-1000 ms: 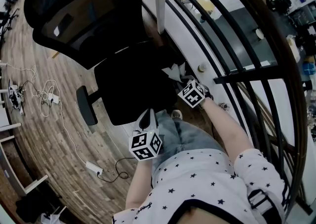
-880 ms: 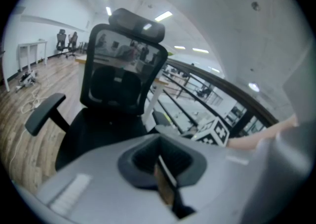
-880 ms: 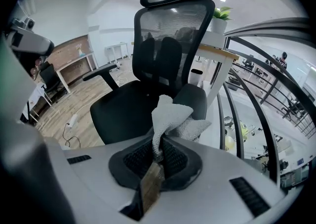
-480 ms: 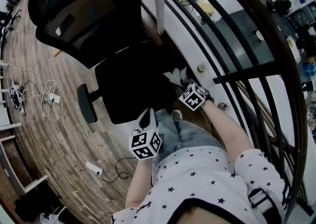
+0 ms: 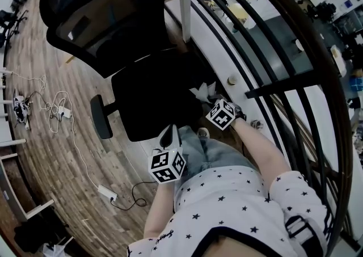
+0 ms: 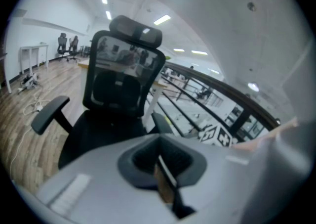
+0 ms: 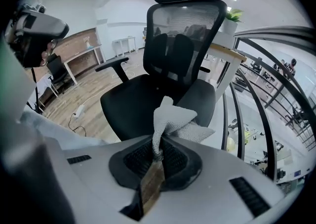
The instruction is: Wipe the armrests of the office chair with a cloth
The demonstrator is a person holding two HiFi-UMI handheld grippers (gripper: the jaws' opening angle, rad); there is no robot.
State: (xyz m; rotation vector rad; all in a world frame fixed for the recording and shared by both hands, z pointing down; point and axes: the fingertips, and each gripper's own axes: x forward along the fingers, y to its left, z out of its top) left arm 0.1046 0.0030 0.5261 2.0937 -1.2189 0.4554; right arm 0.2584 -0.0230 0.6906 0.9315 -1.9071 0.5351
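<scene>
The right gripper (image 7: 157, 155) has its jaws closed on the lower tail of a pale grey woven cloth (image 7: 175, 119). The cloth's long axis runs straight out from the jaws toward the chair, with a folded peak pointing up and a flap drooping to the right. The flap lies over the near black padded armrest (image 7: 200, 97) of the black mesh-back office chair (image 5: 113, 17); contact with the pad cannot be confirmed. The left gripper (image 6: 163, 168) has its jaws pressed together with nothing between them and is held low in front of the seat edge, clear of the chair. Compared with the head view one second ago, the right gripper and cloth have drawn back slightly along the armrest toward the person, while the left gripper is unchanged. The curved black metal railing (image 5: 266, 85) runs close along the right gripper's outer side, limiting room there. The far armrest (image 5: 101, 117) borders open wood-plank floor (image 5: 57, 154), which carries white cables and a white power strip (image 5: 108, 193).
</scene>
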